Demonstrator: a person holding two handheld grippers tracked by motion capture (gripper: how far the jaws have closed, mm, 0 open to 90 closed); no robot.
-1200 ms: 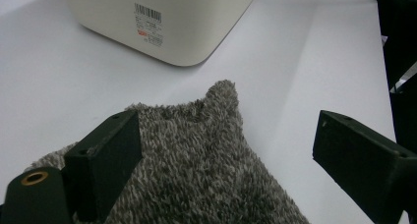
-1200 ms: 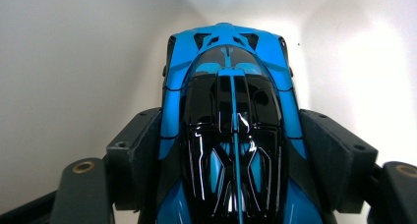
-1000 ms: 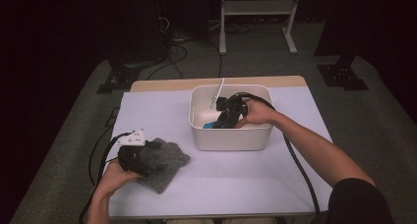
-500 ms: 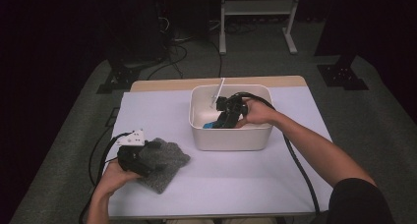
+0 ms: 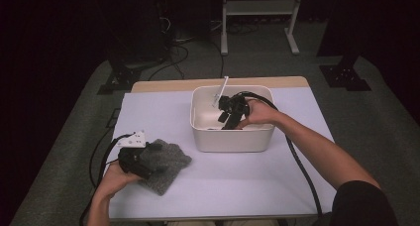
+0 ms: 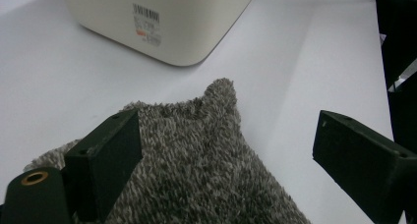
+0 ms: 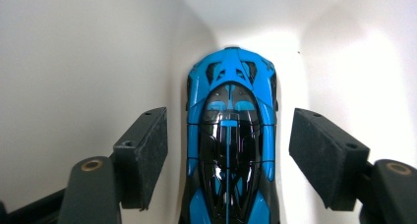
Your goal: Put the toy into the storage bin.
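A blue and black toy car (image 7: 231, 86) lies on the floor of a white bin (image 5: 233, 141), nose toward a corner. My right gripper (image 7: 228, 130) reaches down into the bin (image 7: 74, 62) and straddles the car; its jaws have just been closing, and a gap still shows on each side. In the high view the right gripper (image 5: 225, 119) sits inside the bin's middle. A grey fuzzy cloth (image 6: 196, 175) lies at the table's front left. My left gripper (image 6: 231, 135) hovers open over it, and the high view shows this gripper (image 5: 148, 156) at the cloth's (image 5: 171, 164) left edge.
A thin white stick (image 5: 221, 92) leans out of the bin's back rim. The right gripper's black cable (image 5: 297, 161) trails over the lilac tabletop (image 5: 237, 186) to the front right. The bin's labelled wall (image 6: 162, 17) stands just beyond the cloth. A metal stand (image 5: 260, 8) is behind the table.
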